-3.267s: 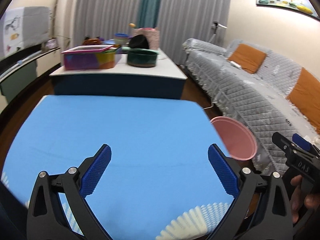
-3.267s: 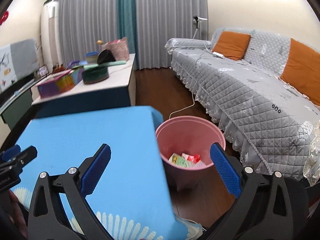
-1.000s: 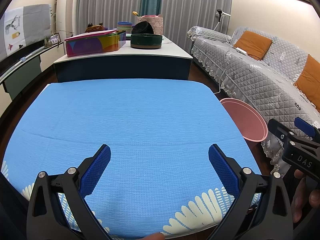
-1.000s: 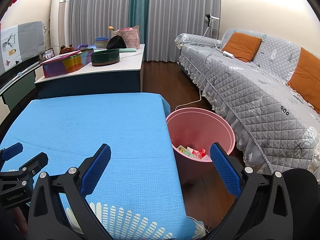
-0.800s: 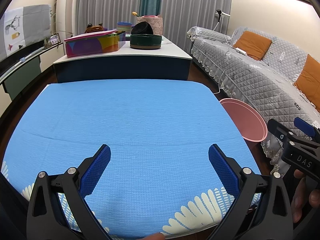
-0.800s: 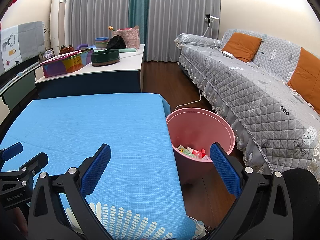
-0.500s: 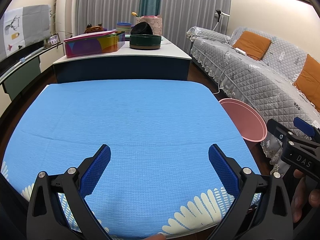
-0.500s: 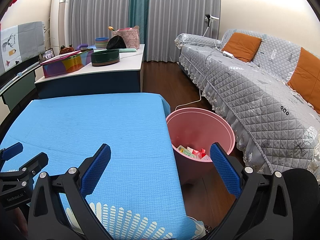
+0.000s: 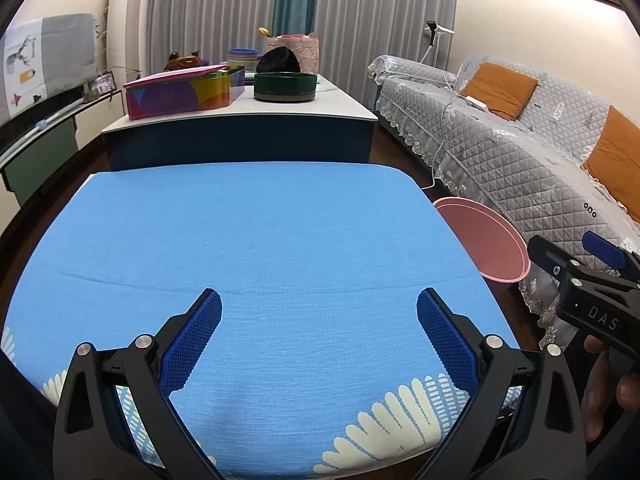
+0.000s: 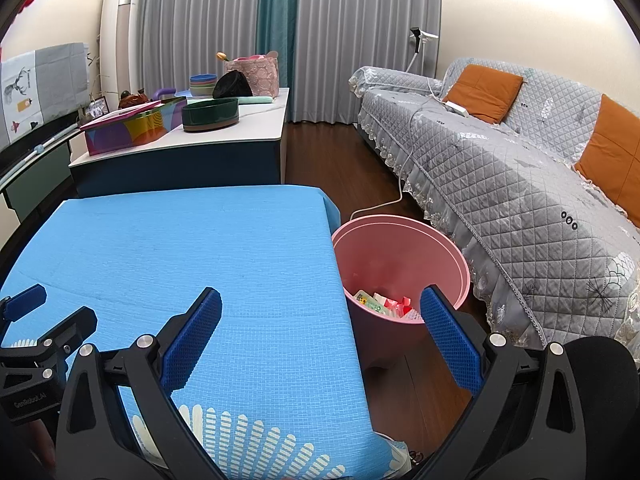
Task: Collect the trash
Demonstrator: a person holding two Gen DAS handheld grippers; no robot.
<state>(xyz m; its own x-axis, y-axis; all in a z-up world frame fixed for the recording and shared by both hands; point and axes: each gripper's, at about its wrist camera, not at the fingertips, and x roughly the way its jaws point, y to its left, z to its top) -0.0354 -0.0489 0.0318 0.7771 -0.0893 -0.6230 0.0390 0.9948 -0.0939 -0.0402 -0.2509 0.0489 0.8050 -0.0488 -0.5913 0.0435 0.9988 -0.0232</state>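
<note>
Almost nothing was altered over the last second: both views were kept steady, whereas three seconds earlier the cameras had been held closer to the pink bin and tilted.

At the left, the left black two-finger gripper with blue ribbed pads (image 9: 319,326) was held with its jaws spread wide and nothing between them, above the blue woven tablecloth with white leaf print (image 9: 256,240). No litter could be made out on that cloth in either view. Toward 3 o'clock of the table, just beside its edge on the wooden floor, the round pink plastic waste bin (image 10: 400,240) was stood upright. At its bottom, a small heap of crumpled wrappers, green, white and red (image 10: 384,303), was seen; individual pieces could not be told apart. The right black two-finger gripper with blue ribbed pads (image 10: 320,328) was likewise held wide and empty, straddling the table's edge and the bin's near rim.

The collecting was judged nearly or wholly done. For the step to be finished well, the cloth and the floor around the bin should be scanned for strays before the grippers are withdrawn.
</note>
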